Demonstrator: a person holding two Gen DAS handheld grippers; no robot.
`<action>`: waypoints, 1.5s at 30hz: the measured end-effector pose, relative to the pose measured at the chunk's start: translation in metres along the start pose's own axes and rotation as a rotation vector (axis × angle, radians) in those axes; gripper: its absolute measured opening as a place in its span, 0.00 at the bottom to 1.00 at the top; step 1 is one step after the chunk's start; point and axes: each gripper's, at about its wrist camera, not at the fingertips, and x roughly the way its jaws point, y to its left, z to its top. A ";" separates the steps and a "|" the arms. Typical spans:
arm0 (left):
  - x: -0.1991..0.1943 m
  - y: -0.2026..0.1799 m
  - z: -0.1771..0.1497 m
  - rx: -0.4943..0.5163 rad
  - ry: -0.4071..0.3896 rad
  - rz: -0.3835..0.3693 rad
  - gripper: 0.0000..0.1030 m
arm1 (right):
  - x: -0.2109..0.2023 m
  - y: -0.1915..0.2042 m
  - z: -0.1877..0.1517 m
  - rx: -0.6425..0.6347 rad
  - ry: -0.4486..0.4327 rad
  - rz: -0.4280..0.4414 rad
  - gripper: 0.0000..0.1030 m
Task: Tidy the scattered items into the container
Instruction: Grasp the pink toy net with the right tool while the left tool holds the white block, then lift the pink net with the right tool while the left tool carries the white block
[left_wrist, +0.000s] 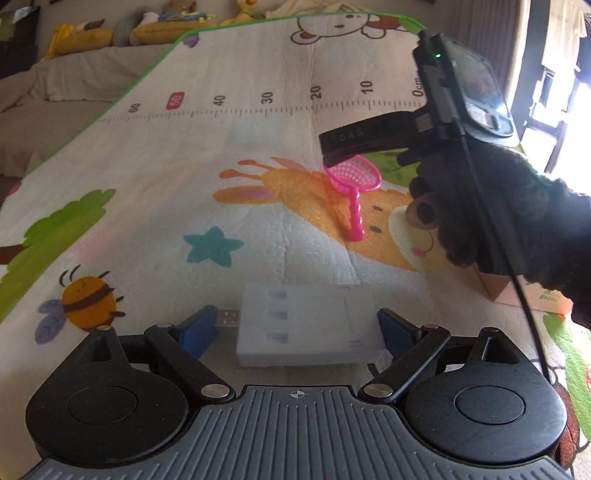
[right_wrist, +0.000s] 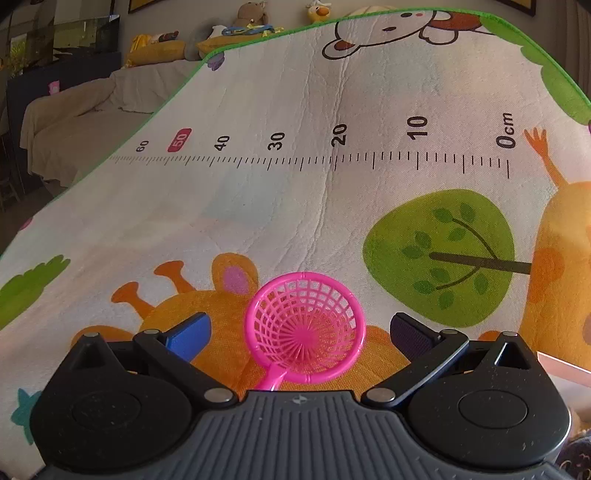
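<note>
Right now both grippers sit at the reaching stage, each lined up on a different stray item lying on the play mat. The left gripper has its jaws spread wide, one to each side of a white battery charger with a USB plug sticking out toward the left finger; whether the pads touch its ends is not clear. The right gripper likewise has its jaws apart, with the round head of a pink toy net lying between them and its handle running back under the gripper body. From the left wrist view the same net lies flat on the mat, its head under the right gripper's tip, well away from the charger.

My reading is that neither item is grasped yet. The next move would be closing each pair of jaws: squarely across the charger's ends, and gently on the net's thin rim, which looks flimsy and may flex or slip.

As for the container, it cannot be clearly identified. A pink-and-white box corner peeks out behind the gloved hand, mostly covered, and might be it. The net's handle end is hidden in the right wrist view.
</note>
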 end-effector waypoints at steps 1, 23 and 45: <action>0.000 0.000 0.000 -0.003 -0.003 -0.002 0.92 | 0.008 0.002 0.000 -0.004 0.002 -0.023 1.00; 0.005 -0.013 0.000 0.069 0.022 0.004 0.94 | -0.115 -0.020 -0.029 -0.076 -0.040 0.045 0.80; -0.009 -0.111 -0.038 0.291 0.114 -0.219 0.93 | -0.261 -0.089 -0.228 -0.030 0.067 -0.064 0.88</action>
